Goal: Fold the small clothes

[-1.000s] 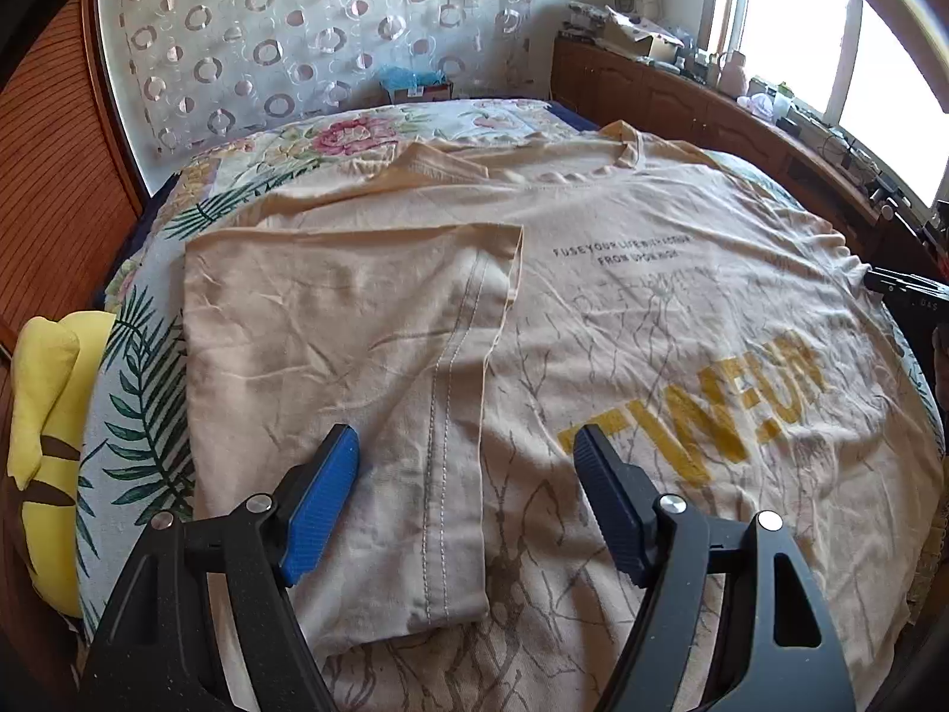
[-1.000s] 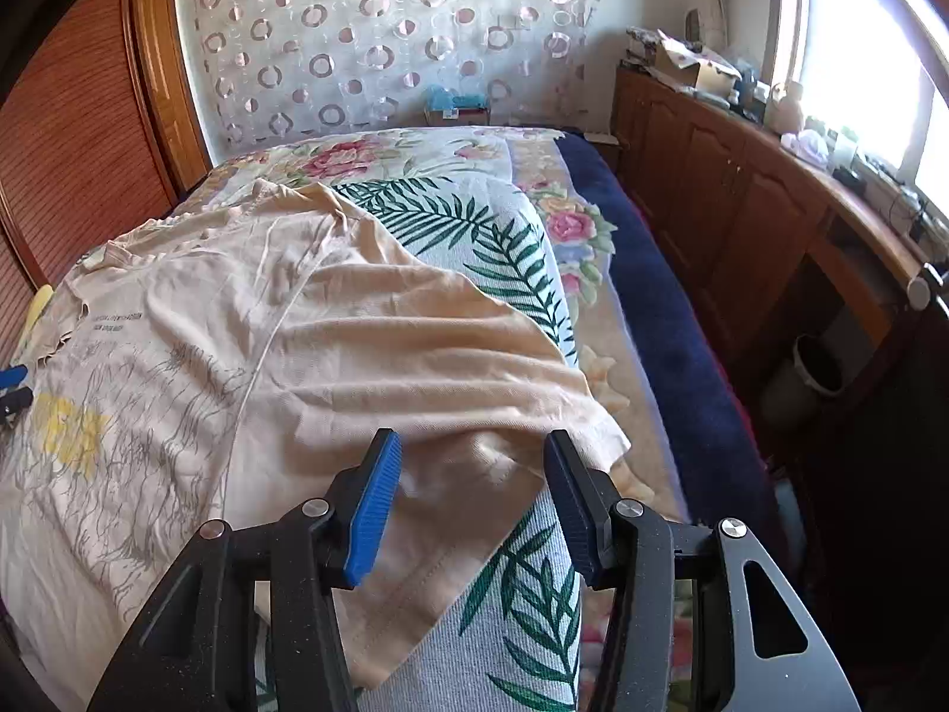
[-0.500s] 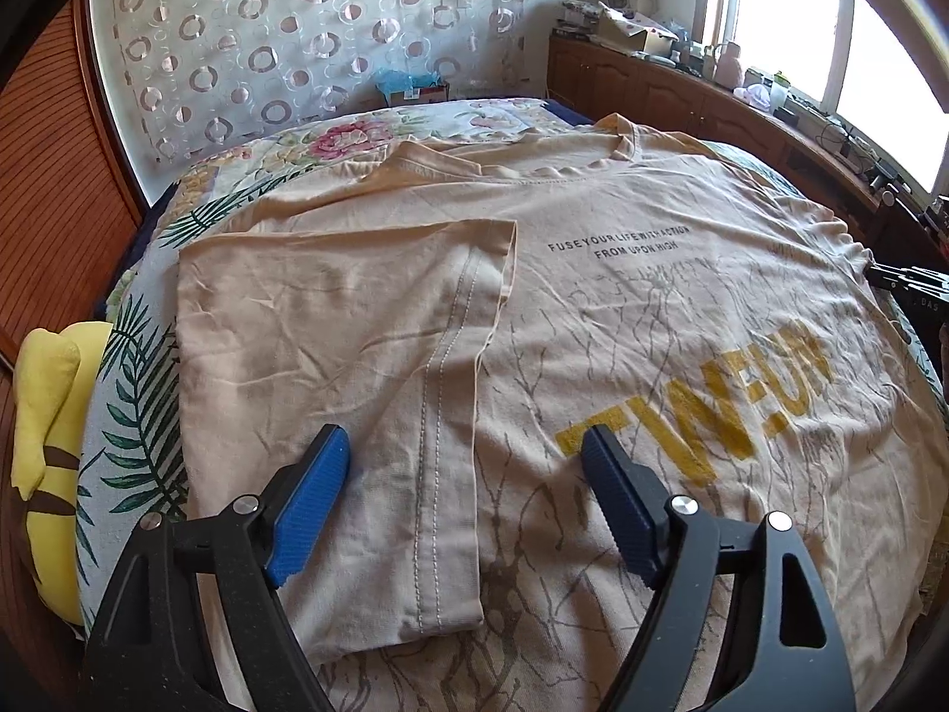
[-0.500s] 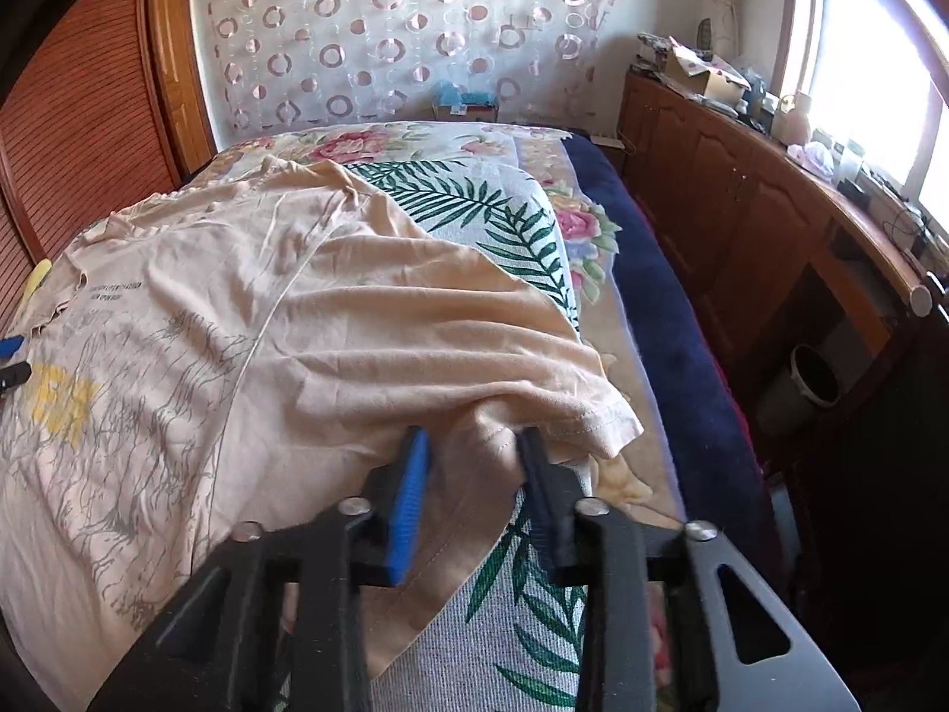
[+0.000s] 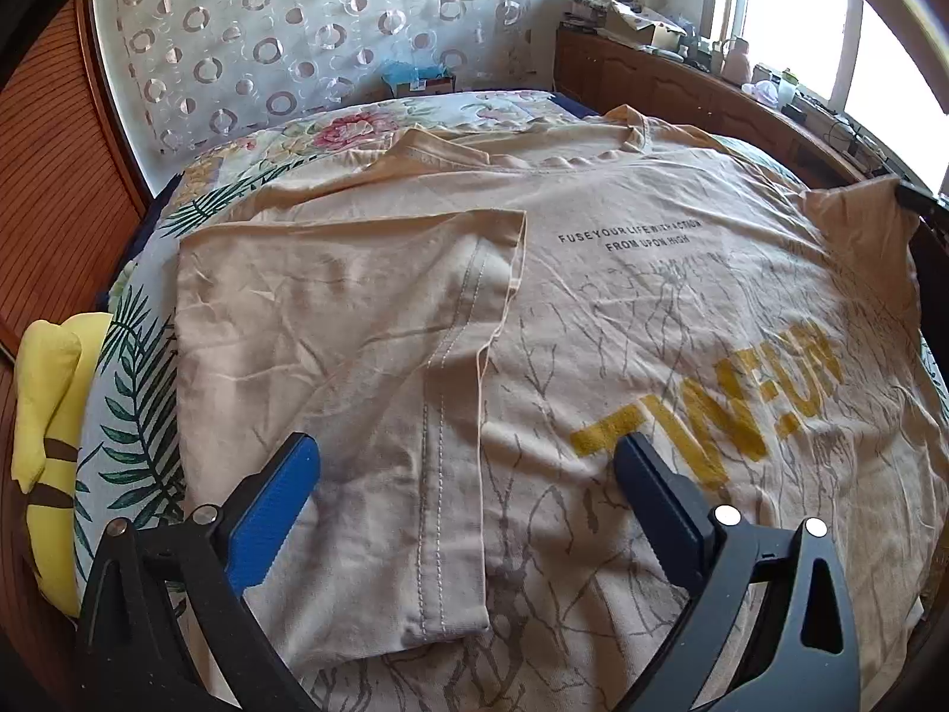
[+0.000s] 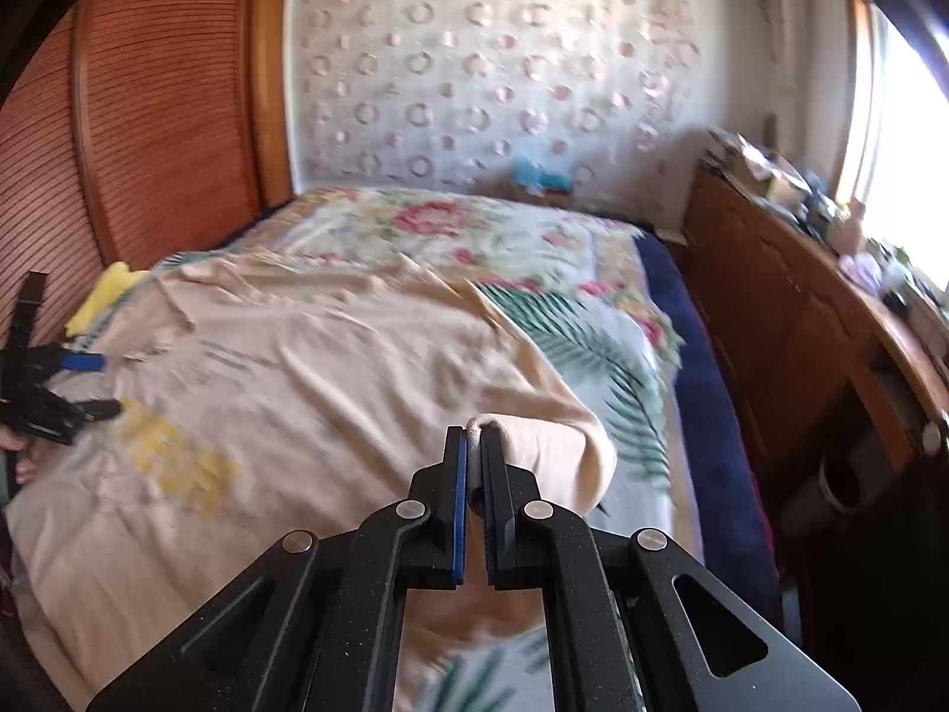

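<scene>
A beige T-shirt [image 5: 623, 308] with yellow lettering lies spread on the bed, its left sleeve side [image 5: 332, 344] folded inward over the body. My left gripper [image 5: 462, 469] is open and empty, hovering over the folded edge near the hem. In the right wrist view my right gripper [image 6: 473, 445] is shut on the T-shirt's right sleeve [image 6: 545, 451] and holds it lifted off the bed. The shirt body [image 6: 284, 391] stretches to the left there, and the left gripper [image 6: 65, 385] shows at the far left.
The floral bedspread [image 6: 474, 231] covers the bed. A yellow plush [image 5: 41, 403] lies at the bed's left edge by a wooden slatted wall [image 6: 148, 107]. A wooden cabinet [image 6: 789, 320] with clutter runs along the right under the window.
My right gripper closed on the right sleeve and lifted it up from the bed. The left gripper stayed open and drifted slightly.
</scene>
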Motion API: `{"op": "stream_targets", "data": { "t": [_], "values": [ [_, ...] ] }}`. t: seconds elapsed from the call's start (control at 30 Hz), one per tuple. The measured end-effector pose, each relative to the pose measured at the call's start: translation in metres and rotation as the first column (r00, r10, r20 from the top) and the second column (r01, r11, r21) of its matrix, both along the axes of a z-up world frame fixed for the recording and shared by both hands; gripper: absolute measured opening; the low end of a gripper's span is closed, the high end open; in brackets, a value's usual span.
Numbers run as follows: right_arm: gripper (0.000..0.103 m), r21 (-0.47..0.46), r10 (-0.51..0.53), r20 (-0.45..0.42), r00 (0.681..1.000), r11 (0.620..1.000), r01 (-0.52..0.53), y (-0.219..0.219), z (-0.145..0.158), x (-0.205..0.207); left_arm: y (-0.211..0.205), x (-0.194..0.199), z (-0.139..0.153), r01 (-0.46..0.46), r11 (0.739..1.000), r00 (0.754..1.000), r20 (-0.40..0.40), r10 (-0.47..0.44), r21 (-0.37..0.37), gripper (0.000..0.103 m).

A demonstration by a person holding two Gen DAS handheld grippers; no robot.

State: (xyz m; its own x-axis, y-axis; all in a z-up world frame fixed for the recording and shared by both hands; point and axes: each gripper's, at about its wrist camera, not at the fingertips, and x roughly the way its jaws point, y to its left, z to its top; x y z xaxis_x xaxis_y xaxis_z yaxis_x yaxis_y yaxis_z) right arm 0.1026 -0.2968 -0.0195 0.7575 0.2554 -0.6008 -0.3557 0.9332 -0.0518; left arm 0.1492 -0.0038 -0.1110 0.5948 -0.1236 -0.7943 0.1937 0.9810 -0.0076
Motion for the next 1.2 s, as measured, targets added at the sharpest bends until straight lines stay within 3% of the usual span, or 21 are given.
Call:
{"op": "stream_targets", "data": {
  "t": [0.13,0.3,0.47,0.53,0.6,0.77,0.93,1.1,1.2],
  "values": [
    [0.004,0.006,0.098,0.000,0.995,0.995,-0.098,0.038,0.008,0.000,0.000,0.000,0.000,0.000,1.000,1.000,0.000,0.000,-0.001,0.100],
    [0.004,0.001,0.167,-0.085,0.982,0.986,-0.167,0.068,-0.011,0.012,0.000,0.000,0.000,0.000,1.000,1.000,0.000,0.000,-0.001,0.100],
    [0.020,0.004,0.172,-0.131,0.976,0.985,-0.173,0.070,-0.020,0.026,0.000,0.000,0.000,0.000,1.000,1.000,0.001,0.000,-0.001,0.100],
    [0.035,-0.004,0.149,-0.117,0.982,0.989,-0.151,0.062,-0.016,0.030,0.000,0.000,0.000,0.000,1.000,1.000,0.000,0.000,-0.001,0.100],
    [0.037,0.000,0.134,-0.099,0.986,0.991,-0.134,0.055,-0.011,0.026,0.000,0.000,0.000,0.000,1.000,1.000,0.000,0.000,-0.001,0.100],
    [0.037,-0.028,0.079,-0.094,0.992,0.996,-0.082,0.043,-0.014,0.022,0.000,0.000,0.000,0.000,1.000,1.000,0.001,0.000,-0.001,0.100],
    [0.037,-0.013,0.063,-0.184,0.981,0.998,-0.067,0.045,-0.037,0.026,0.000,0.000,0.000,0.000,1.000,1.000,0.001,0.000,-0.001,0.100],
    [0.037,0.005,0.087,-0.218,0.972,0.996,-0.088,0.053,-0.049,0.027,0.000,0.000,0.000,0.000,1.000,1.000,0.001,0.000,-0.001,0.100],
    [0.028,0.008,0.108,-0.226,0.968,0.994,-0.109,0.060,-0.051,0.029,0.000,0.000,0.000,0.000,1.000,1.000,0.001,0.000,-0.001,0.100]
  ]
}}
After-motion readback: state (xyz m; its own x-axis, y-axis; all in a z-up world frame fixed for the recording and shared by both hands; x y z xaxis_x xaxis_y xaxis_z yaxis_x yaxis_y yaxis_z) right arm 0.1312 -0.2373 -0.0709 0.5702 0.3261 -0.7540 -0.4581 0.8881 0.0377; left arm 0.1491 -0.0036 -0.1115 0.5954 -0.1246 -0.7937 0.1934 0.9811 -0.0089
